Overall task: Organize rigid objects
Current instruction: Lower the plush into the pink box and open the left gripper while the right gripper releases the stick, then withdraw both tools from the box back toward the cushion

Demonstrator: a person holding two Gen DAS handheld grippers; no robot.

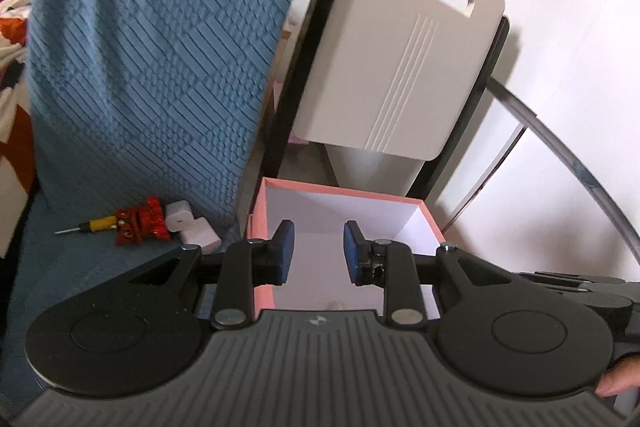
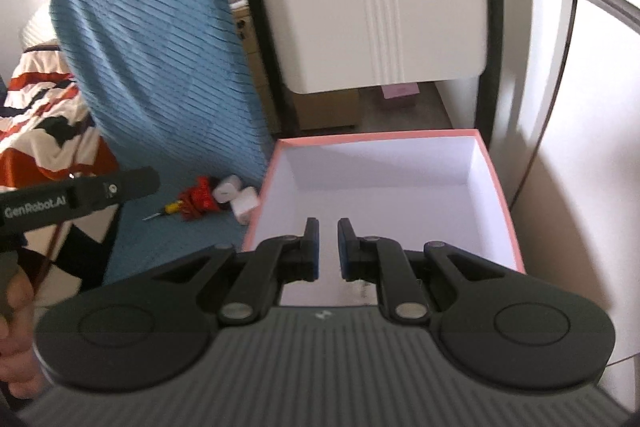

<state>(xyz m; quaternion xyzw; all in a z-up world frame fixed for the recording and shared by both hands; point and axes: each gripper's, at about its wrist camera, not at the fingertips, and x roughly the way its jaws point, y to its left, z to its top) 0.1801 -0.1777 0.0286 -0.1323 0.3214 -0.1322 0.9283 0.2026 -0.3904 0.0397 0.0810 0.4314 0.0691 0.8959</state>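
A pink box (image 1: pixel 262 223) with a white inside stands open on the blue sofa seat; it also shows in the right wrist view (image 2: pixel 506 211). Left of it lie a red toy (image 1: pixel 140 221), a yellow screwdriver (image 1: pixel 94 225) and two white chargers (image 1: pixel 180 217). They also show in the right wrist view: the toy (image 2: pixel 196 201), the screwdriver (image 2: pixel 170 209), the chargers (image 2: pixel 236 197). My left gripper (image 1: pixel 319 253) is open and empty over the box's near left part. My right gripper (image 2: pixel 328 247) is slightly open and empty above the box.
A blue ribbed cushion (image 1: pixel 160 47) stands behind the items. A white chair back with a black frame (image 1: pixel 400 67) rises behind the box. A white wall is at the right. A patterned blanket (image 2: pixel 40 127) lies at the far left.
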